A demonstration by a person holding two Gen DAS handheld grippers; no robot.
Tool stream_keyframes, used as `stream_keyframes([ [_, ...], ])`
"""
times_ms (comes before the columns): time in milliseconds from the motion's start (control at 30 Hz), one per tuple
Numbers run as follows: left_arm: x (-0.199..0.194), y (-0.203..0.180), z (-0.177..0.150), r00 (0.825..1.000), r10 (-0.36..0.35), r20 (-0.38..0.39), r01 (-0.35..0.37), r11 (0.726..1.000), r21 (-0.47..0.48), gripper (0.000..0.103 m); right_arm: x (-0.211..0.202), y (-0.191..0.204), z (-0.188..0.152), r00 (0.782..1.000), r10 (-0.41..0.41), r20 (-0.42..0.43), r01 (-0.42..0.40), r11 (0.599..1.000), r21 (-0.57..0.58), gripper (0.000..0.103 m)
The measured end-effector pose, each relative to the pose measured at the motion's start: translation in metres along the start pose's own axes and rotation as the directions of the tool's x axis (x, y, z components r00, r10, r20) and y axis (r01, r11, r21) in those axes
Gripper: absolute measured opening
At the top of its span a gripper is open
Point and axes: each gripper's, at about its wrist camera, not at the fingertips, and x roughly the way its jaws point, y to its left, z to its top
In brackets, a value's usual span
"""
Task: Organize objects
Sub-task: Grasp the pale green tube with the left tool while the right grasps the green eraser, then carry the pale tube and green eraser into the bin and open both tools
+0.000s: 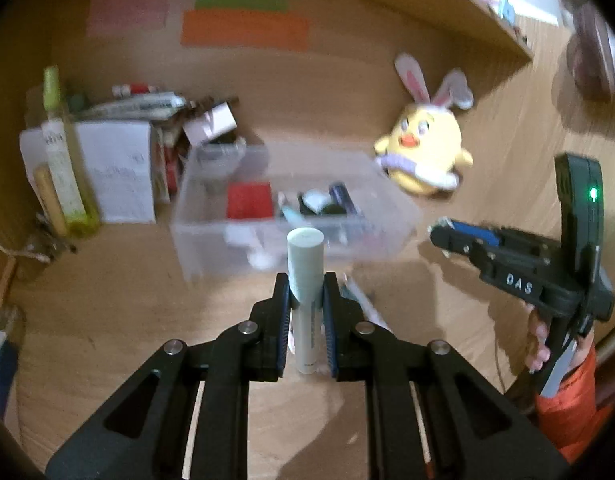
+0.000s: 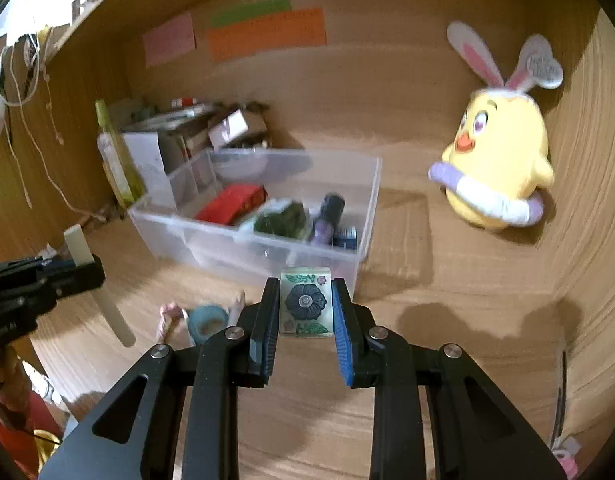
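My left gripper (image 1: 305, 292) is shut on a pale green and white tube (image 1: 305, 264), held upright above the desk in front of the clear plastic bin (image 1: 391, 240). The tube also shows in the right wrist view (image 2: 78, 246), held by the left gripper (image 2: 77, 270). My right gripper (image 2: 305, 300) is shut on a small flat tile with a dark flower (image 2: 305, 306), just in front of the bin (image 2: 363, 216). The right gripper shows at the right of the left wrist view (image 1: 447, 232). The bin holds a red box (image 2: 231, 204), a dark bottle (image 2: 329, 212) and other small items.
A yellow bunny-eared plush (image 2: 499, 168) sits right of the bin. Boxes and a green bottle (image 1: 63, 160) stand at the left. A tape roll (image 2: 207, 320) and small pink items lie on the desk in front of the bin. A shelf (image 1: 487, 12) hangs above.
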Motion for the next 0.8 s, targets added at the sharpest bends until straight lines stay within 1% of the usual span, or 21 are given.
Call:
stream_keyframes([
  [133,-0.008,0.01,0.026,0.998,0.002,0.065,-0.001,1.0,-0.013,0.015,-0.004,0.0,0.017,0.999,0.0,0.045,-0.001,1.0,0.009,0.022],
  [233,-0.004,0.016,0.044,0.997,0.004,0.08,-0.002,1.0,-0.018,0.015,-0.002,0.0,0.03,0.998,0.005,0.067,-0.006,1.0,0.012,0.022],
  [300,0.004,0.02,0.054,0.997,0.001,0.072,0.0,1.0,-0.024,0.015,0.001,0.002,0.039,0.997,0.0,0.075,0.0,1.0,0.002,0.022],
  [367,0.011,0.022,0.064,0.998,0.014,0.069,-0.012,1.0,-0.023,0.015,0.005,0.006,0.047,0.997,-0.008,0.08,0.009,1.0,-0.011,0.022],
  [533,0.026,0.019,0.084,0.997,0.029,0.067,-0.029,1.0,-0.01,0.015,0.019,0.01,0.063,0.997,-0.014,0.074,0.016,1.0,-0.019,0.022],
  [667,0.042,0.015,0.096,0.998,0.027,0.054,-0.027,1.0,-0.003,0.015,0.037,0.012,0.07,0.998,-0.023,0.051,0.024,0.999,-0.021,0.022],
  [800,0.067,0.012,0.101,1.0,0.013,0.011,-0.013,1.0,-0.006,0.015,0.055,0.013,0.07,0.999,-0.035,0.017,0.035,0.999,-0.023,0.022],
])
